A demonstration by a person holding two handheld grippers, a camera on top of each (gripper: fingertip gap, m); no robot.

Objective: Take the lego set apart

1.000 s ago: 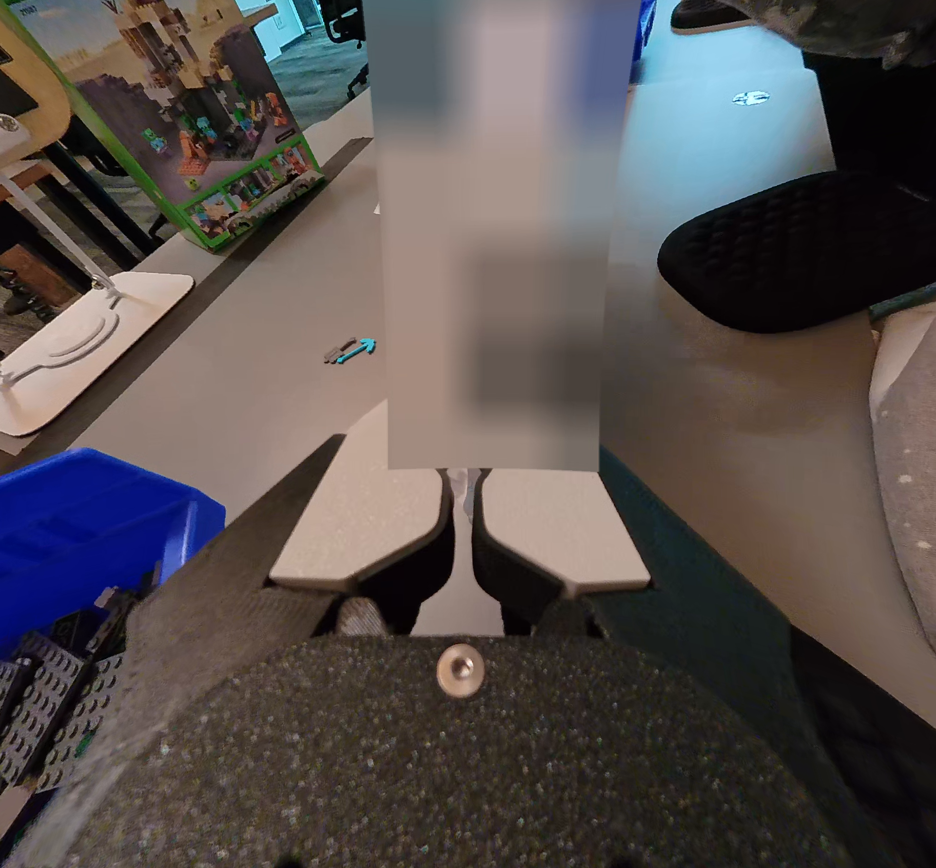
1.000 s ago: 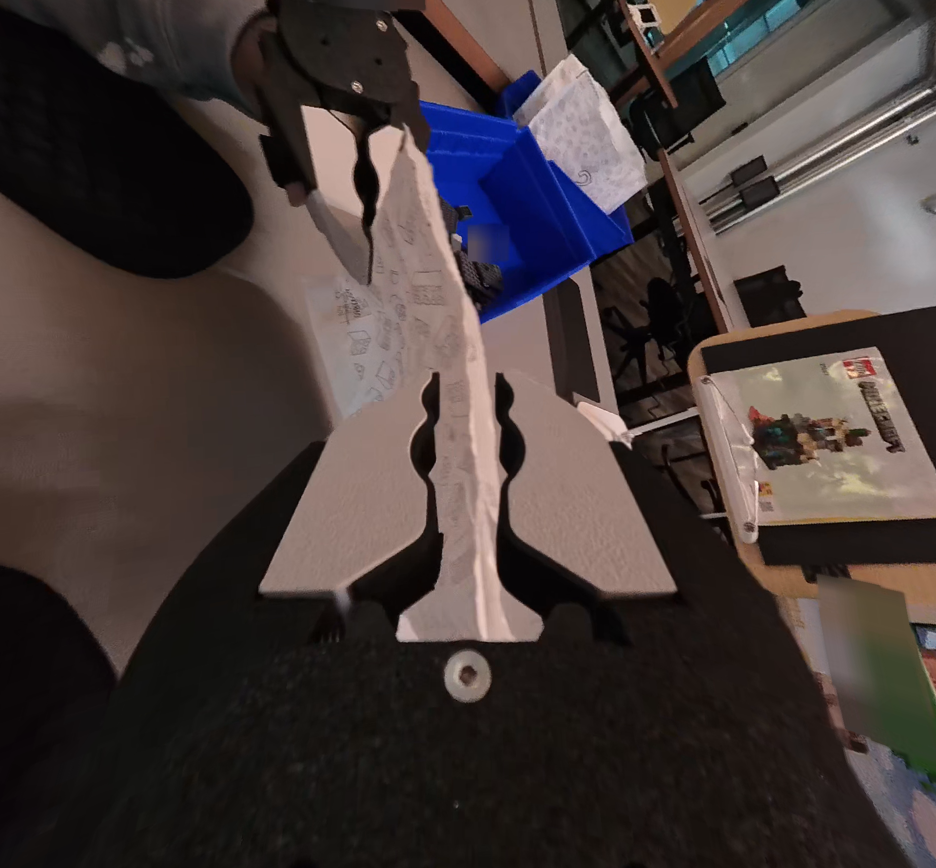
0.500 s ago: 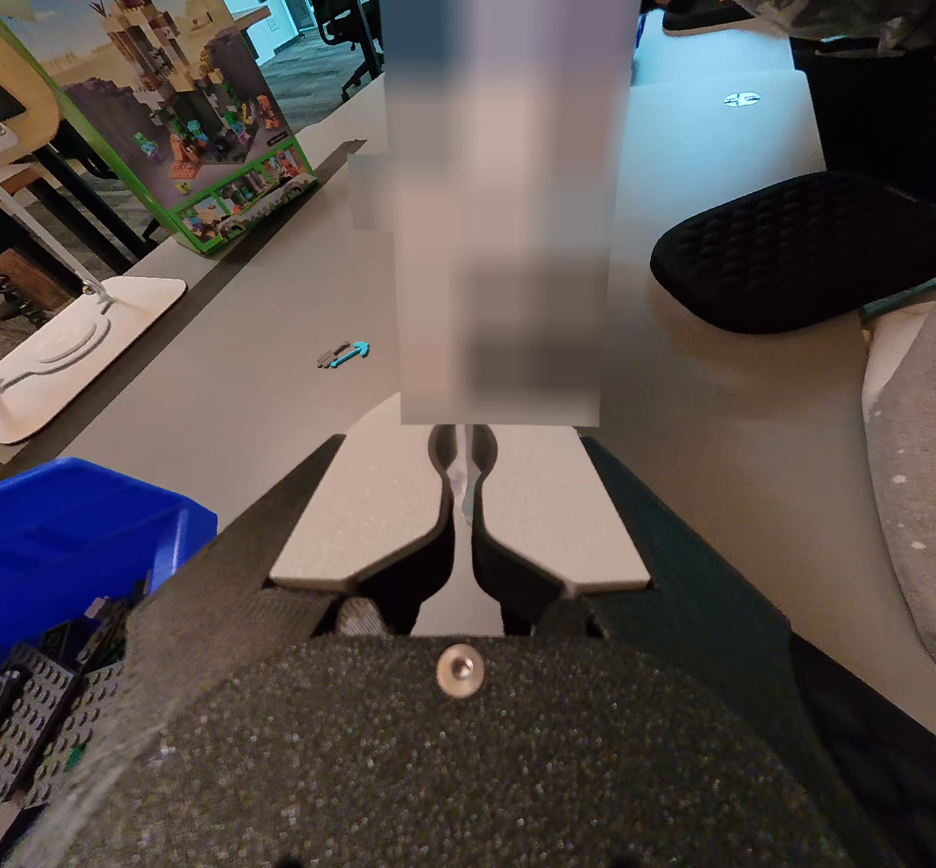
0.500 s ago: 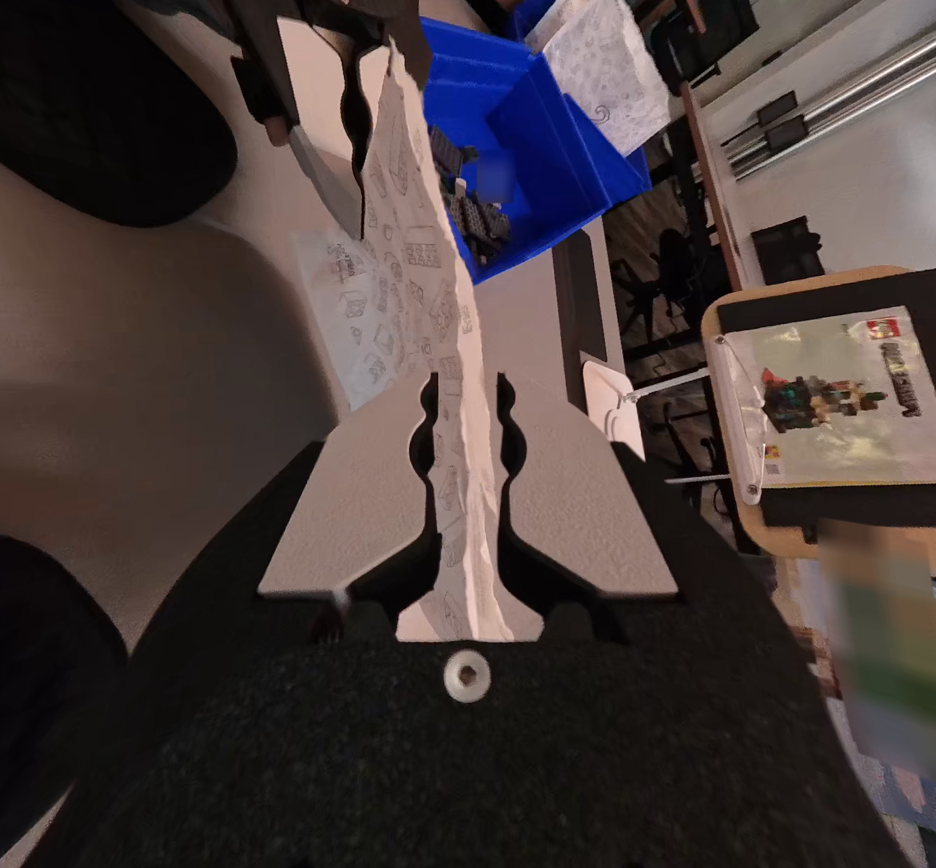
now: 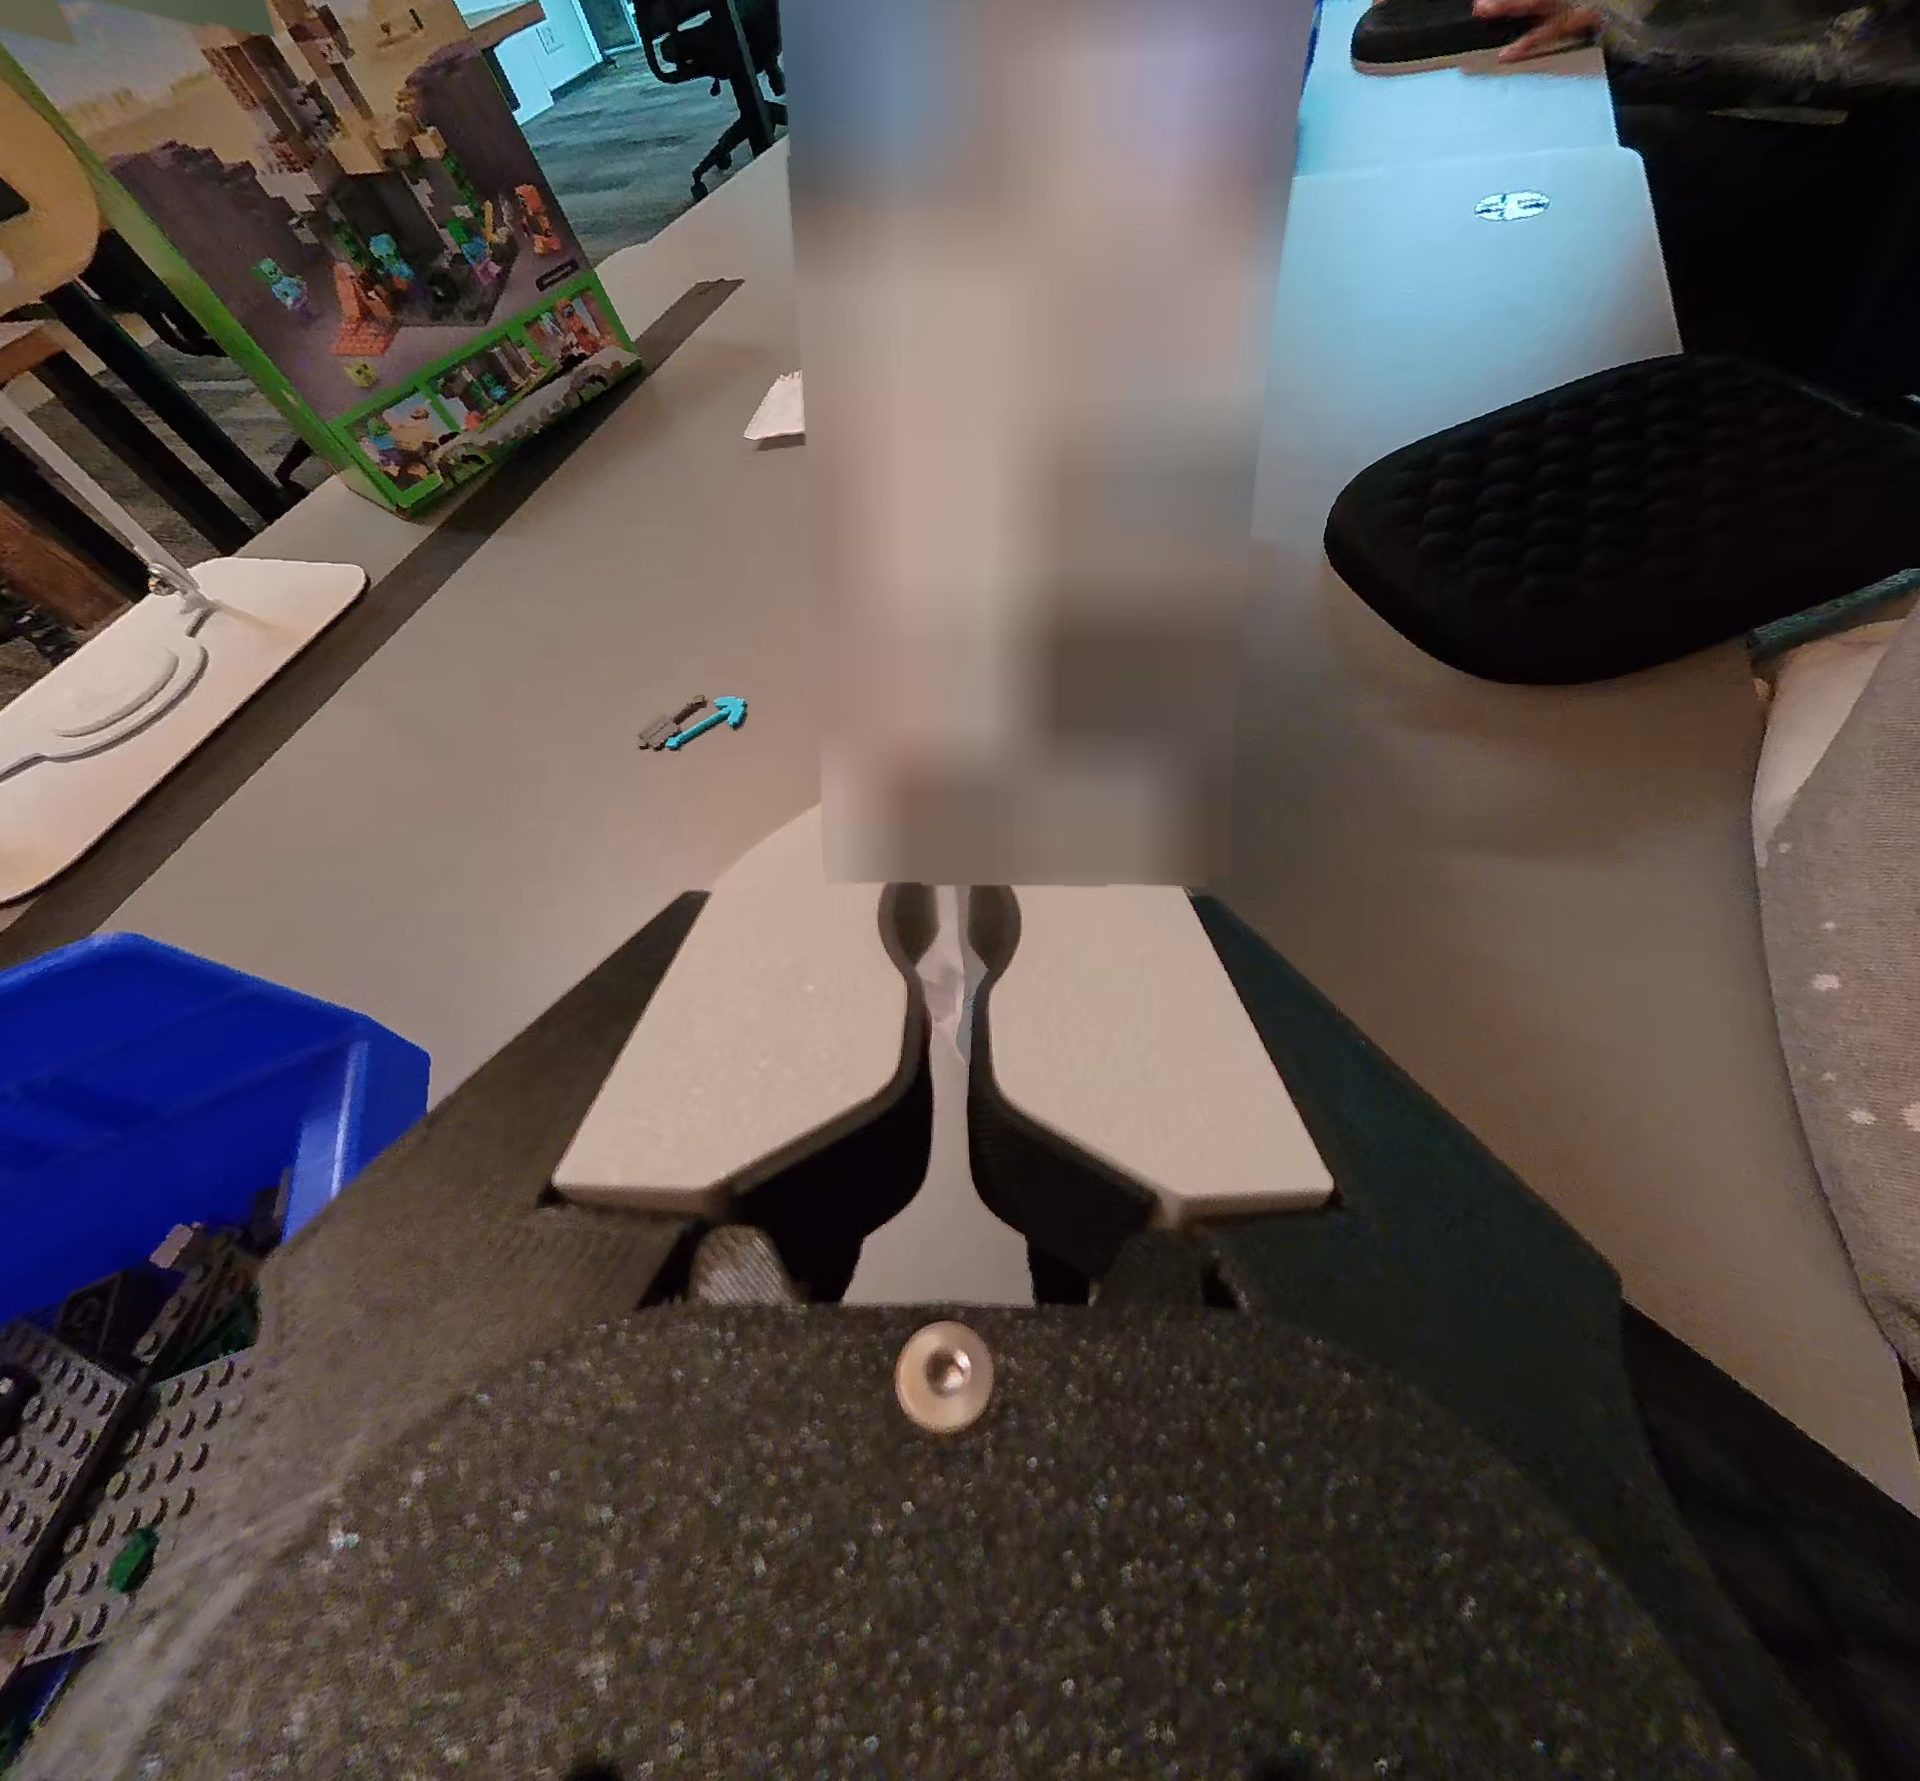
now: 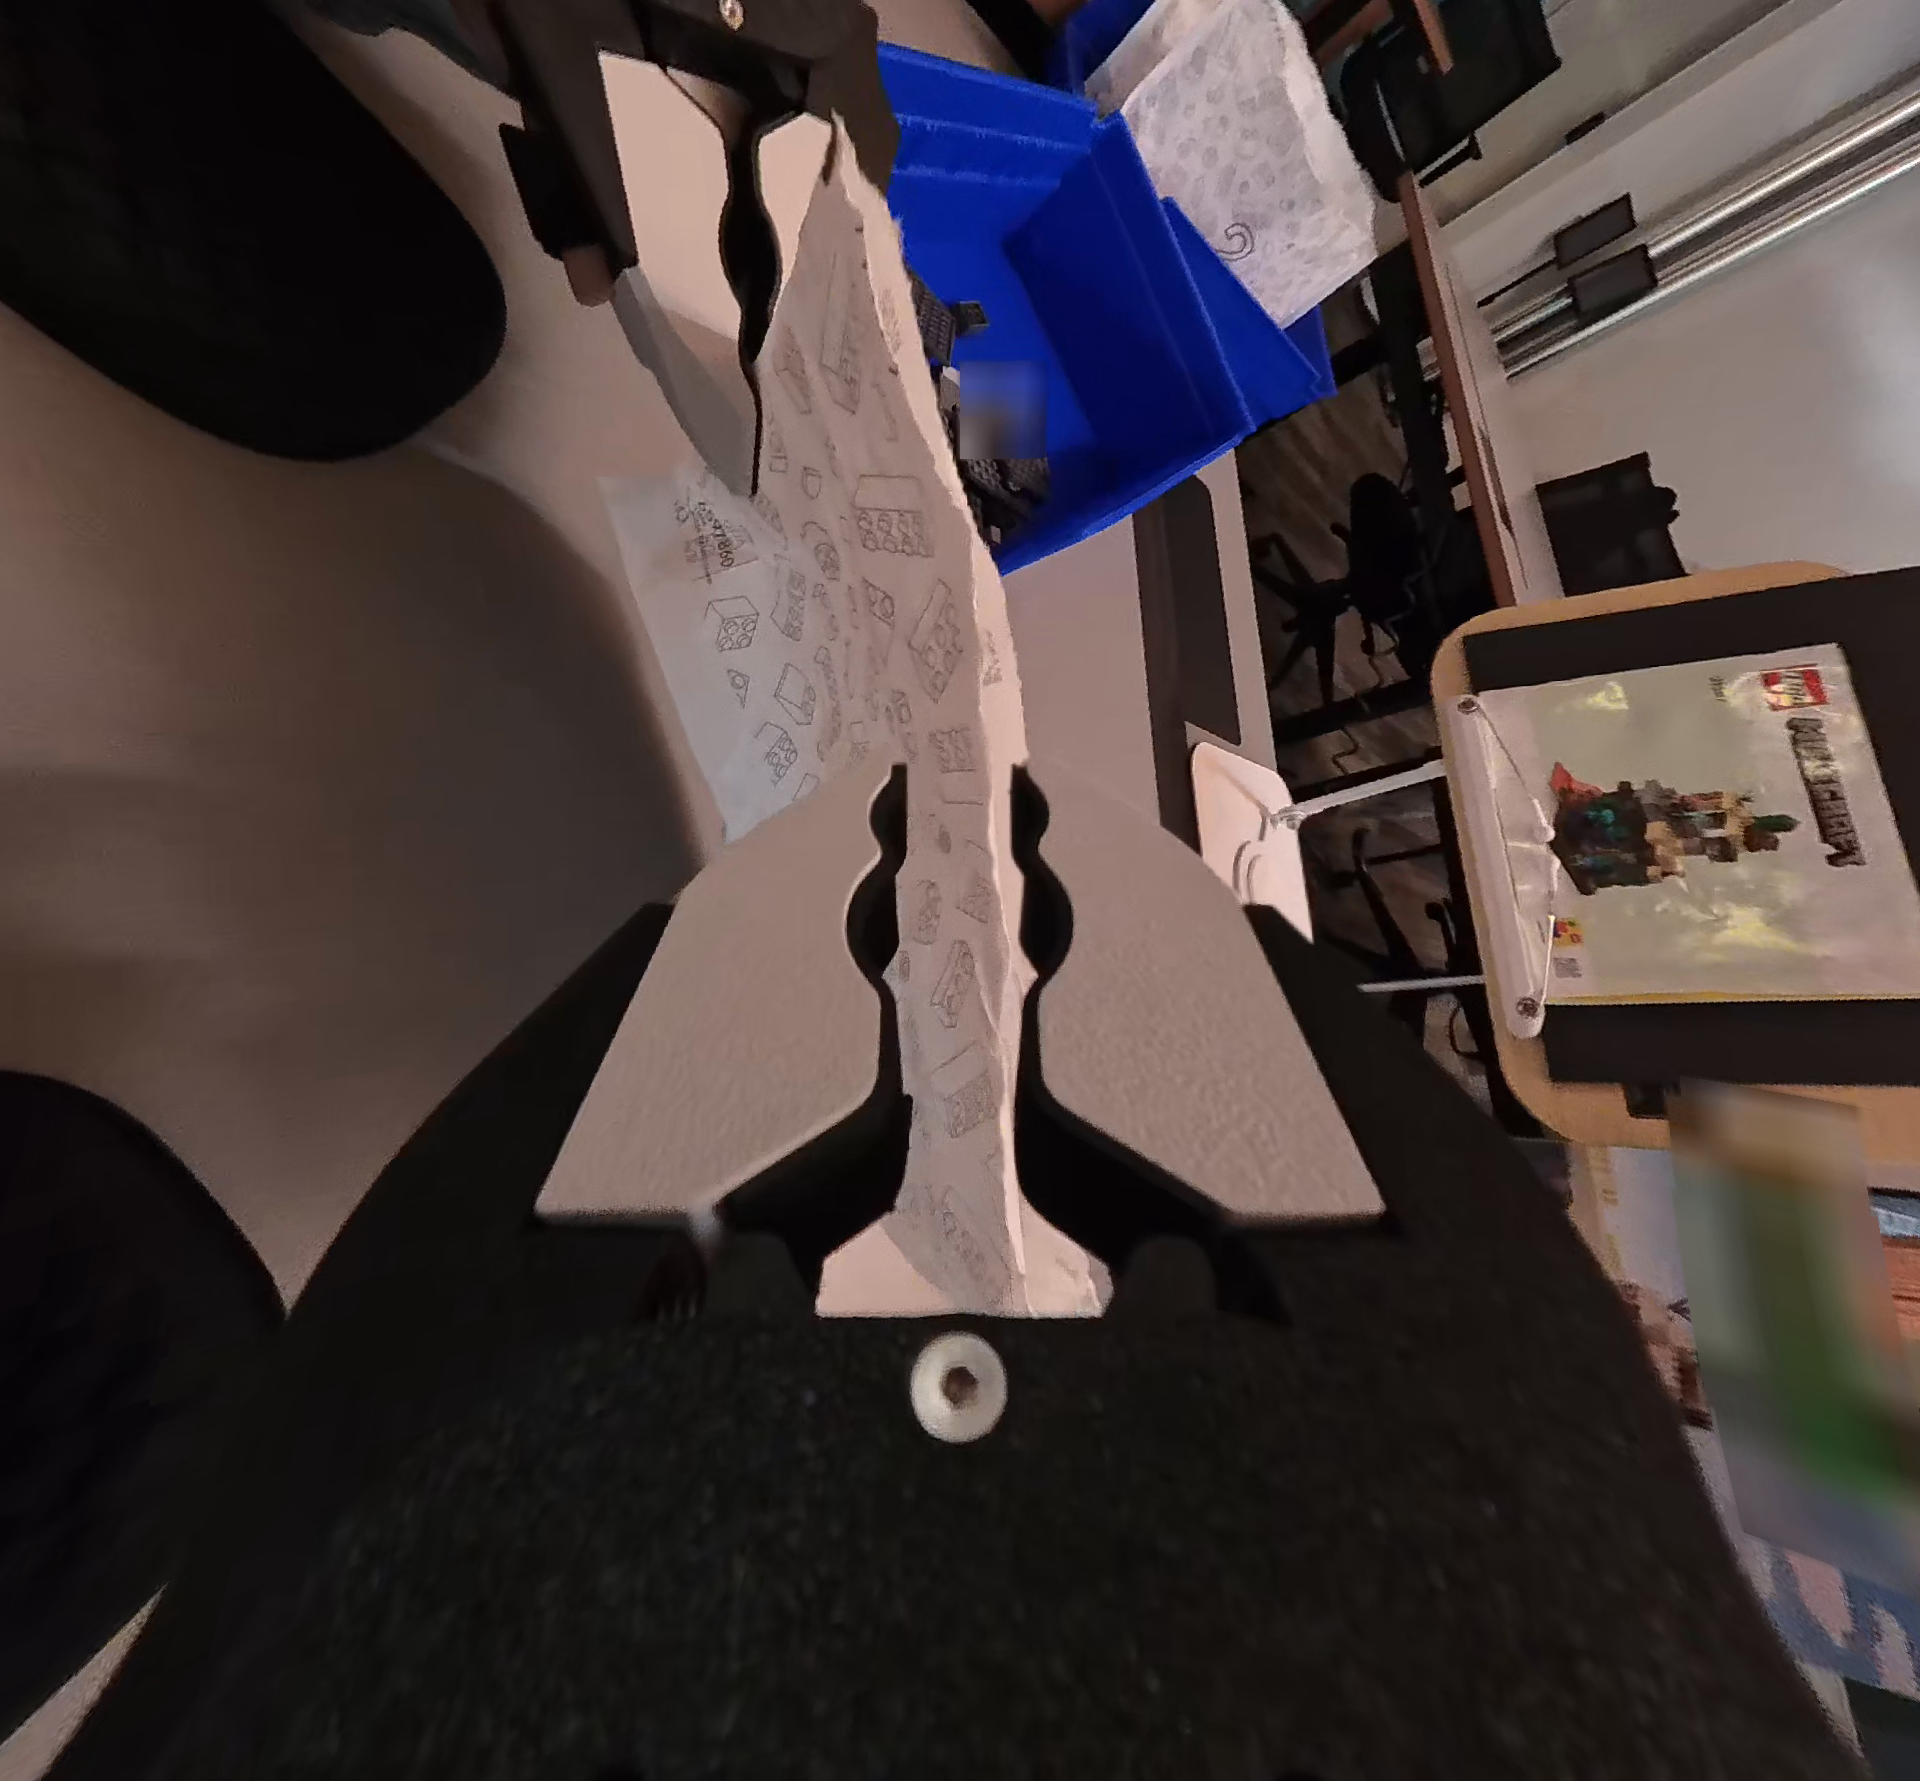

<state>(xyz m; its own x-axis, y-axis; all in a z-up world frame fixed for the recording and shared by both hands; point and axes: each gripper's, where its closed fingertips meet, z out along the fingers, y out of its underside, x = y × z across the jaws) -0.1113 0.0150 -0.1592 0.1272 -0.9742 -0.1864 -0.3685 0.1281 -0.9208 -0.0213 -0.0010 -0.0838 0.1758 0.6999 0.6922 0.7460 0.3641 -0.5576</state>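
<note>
Bag point(image 6: 914, 588) print shows only beyond right gripper point(image 6: 958, 796).

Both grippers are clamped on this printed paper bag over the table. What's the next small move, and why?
Probably pull the right gripper away from the left gripper: both are shut on the paper bag, stretched between them with one edge already ragged, so more pull should tear it open.

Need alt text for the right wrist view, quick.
The right hand-held gripper and, farther off, the left hand-held gripper both clamp a white paper bag printed with brick outlines, stretched between them above the table, beside a blue bin.
</note>
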